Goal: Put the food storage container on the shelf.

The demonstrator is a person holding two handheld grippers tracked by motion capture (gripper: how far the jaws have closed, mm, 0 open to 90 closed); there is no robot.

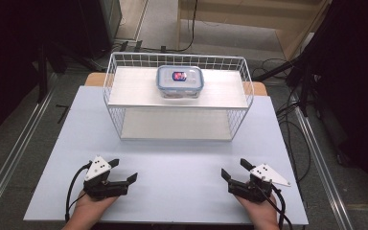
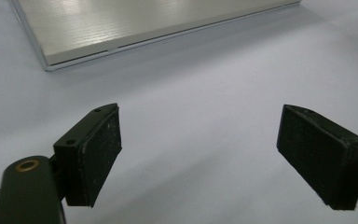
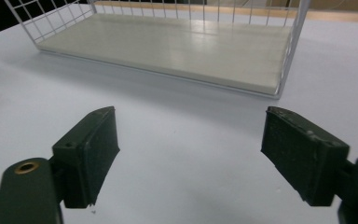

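Resting low in the frame, left gripper [image 1: 124, 170] and right gripper [image 1: 233, 169] gape wide, empty, facing the upper-centre container [image 1: 180, 81], seemingly ready to reach.

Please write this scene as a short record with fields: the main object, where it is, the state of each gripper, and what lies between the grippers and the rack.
main object: food container with clear lid and blue rim
place: on the upper shelf of the white wire rack, near its middle
lower shelf: bare white board
left gripper: open, holds nothing, low over the table at its near edge
right gripper: open, holds nothing, low over the table at its near edge
between grippers and rack: bare table surface
contact with container: none
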